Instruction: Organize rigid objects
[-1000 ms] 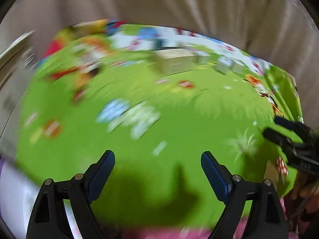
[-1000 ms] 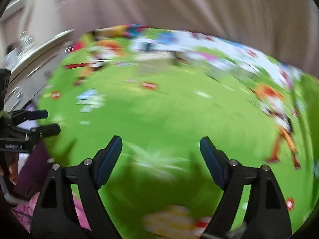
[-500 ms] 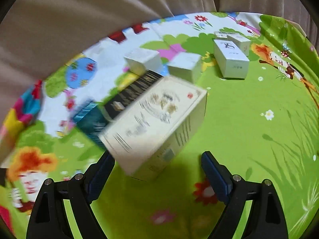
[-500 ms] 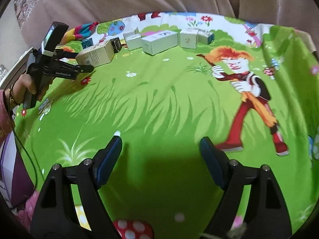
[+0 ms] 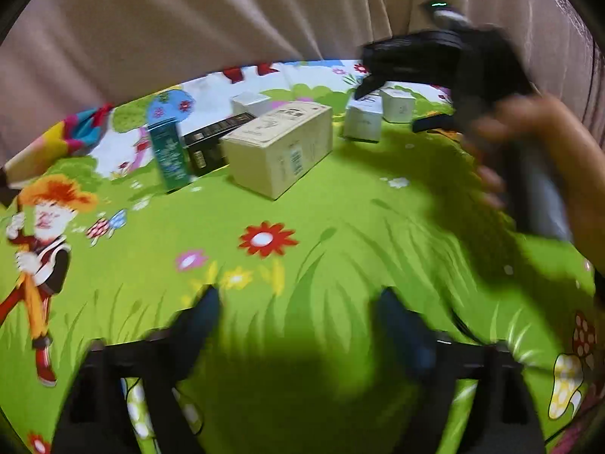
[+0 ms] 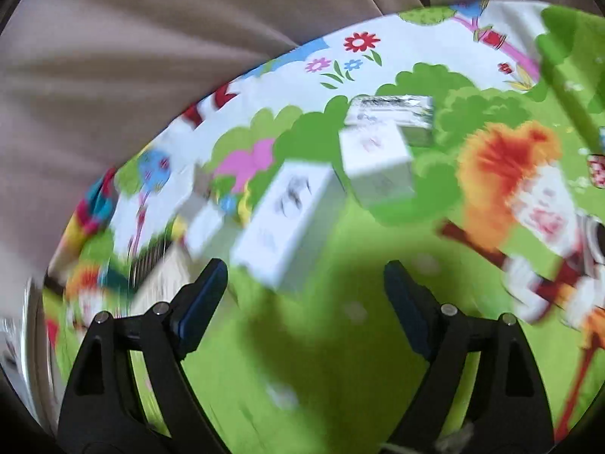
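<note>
Several cartons stand in a row along the far side of the cartoon play mat (image 5: 340, 234). The left wrist view shows a beige box (image 5: 280, 143), a black box (image 5: 211, 140), an upright teal box (image 5: 170, 151) and white boxes (image 5: 363, 119). My left gripper (image 5: 298, 302) hangs short of the beige box, jaws opening, nothing between them. My right gripper (image 6: 305, 268) is also opening and empty. It is close to a long white box (image 6: 291, 219), with a white cube box (image 6: 378, 162) behind. A hand (image 5: 529, 132) holds it over the white boxes.
Beige folded fabric (image 5: 227, 19) rises right behind the mat's far edge. A silvery box (image 6: 401, 113) lies behind the white cube. A small white box (image 6: 206, 223) sits left of the long one. A metallic rim (image 6: 22, 340) shows at the far left.
The left gripper has drawn back, so the beige box now stands farther off. The right gripper has swung across the mat up to the white boxes and rolled.
</note>
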